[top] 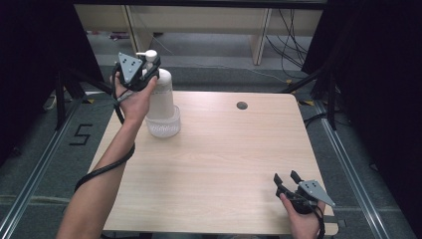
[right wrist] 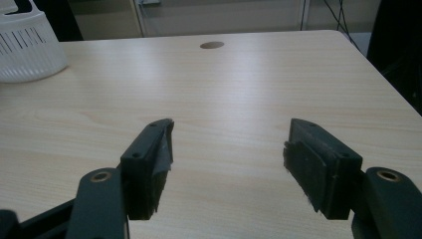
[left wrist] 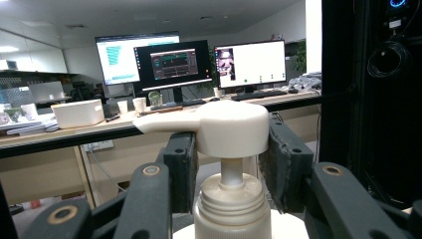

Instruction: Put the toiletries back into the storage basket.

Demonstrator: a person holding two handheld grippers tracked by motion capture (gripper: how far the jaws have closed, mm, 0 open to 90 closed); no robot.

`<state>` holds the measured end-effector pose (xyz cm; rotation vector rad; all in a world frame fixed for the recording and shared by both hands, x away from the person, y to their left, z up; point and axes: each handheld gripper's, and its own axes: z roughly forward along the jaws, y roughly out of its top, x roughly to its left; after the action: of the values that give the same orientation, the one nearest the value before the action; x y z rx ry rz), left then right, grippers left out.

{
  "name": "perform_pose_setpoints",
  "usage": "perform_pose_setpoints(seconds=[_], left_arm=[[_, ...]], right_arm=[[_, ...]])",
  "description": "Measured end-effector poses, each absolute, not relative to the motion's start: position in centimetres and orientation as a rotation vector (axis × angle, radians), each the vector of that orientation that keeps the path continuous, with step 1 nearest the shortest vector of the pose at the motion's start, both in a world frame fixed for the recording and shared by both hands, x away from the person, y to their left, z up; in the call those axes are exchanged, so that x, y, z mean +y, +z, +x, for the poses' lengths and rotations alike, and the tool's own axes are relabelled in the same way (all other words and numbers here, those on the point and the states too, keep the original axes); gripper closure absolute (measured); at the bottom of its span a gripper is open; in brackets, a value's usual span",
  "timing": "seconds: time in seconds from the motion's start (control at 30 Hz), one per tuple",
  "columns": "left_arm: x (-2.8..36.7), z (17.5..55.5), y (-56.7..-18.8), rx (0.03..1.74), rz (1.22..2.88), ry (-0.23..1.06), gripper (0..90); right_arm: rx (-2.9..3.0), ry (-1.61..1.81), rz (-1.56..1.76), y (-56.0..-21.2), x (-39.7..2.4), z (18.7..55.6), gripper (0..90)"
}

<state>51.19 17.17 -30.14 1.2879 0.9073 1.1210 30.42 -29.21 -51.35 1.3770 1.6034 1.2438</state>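
Observation:
A white pump bottle (top: 160, 94) stands upright in a low white ribbed basket (top: 163, 127) at the far left of the wooden table (top: 219, 159). My left gripper (top: 149, 67) is up at the bottle's top. In the left gripper view its gripper (left wrist: 230, 159) is shut on the pump head (left wrist: 231, 127), one pad against each side, above the screw cap (left wrist: 232, 209); the spout points left. My right gripper (top: 287, 178) rests near the table's front right edge. In the right gripper view its gripper (right wrist: 229, 159) stands open over bare wood.
A round cable hole (top: 242, 105) lies at the table's far middle, also visible as the hole (right wrist: 212, 45) ahead of the right jaws. The basket (right wrist: 25, 47) sits at that view's top left. Black stands flank the table; desks with monitors (left wrist: 174, 64) lie beyond.

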Motion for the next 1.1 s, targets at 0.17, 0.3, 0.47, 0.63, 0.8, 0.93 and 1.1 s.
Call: perform_pose_setpoints(seconds=[0.17,0.3,0.47,0.63,0.8,0.93,1.1], left_arm=[[17.2,51.5,-30.3,0.912,1.290,1.120,59.1],[17.2,51.8,-30.4,0.918,1.293,1.121,59.2],[17.1,52.2,-30.6,0.916,1.301,1.122,59.1],[17.1,52.6,-30.9,0.928,1.307,1.120,59.1],[17.2,52.9,-31.4,0.941,1.318,1.112,59.2],[17.2,53.1,-31.8,0.950,1.321,1.104,59.1],[17.1,53.4,-32.4,0.964,1.336,1.097,59.2]], right_arm=[[1.604,1.251,1.383,-51.4,-29.2,30.4,35.6],[1.601,1.256,1.394,-51.4,-29.1,30.4,35.6],[1.602,1.257,1.395,-51.4,-29.1,30.4,35.6],[1.602,1.257,1.393,-51.4,-29.1,30.4,35.6],[1.604,1.260,1.399,-51.4,-29.0,30.4,35.5],[1.610,1.237,1.407,-51.3,-29.0,30.3,35.5],[1.604,1.236,1.411,-51.3,-29.0,30.4,35.5]])
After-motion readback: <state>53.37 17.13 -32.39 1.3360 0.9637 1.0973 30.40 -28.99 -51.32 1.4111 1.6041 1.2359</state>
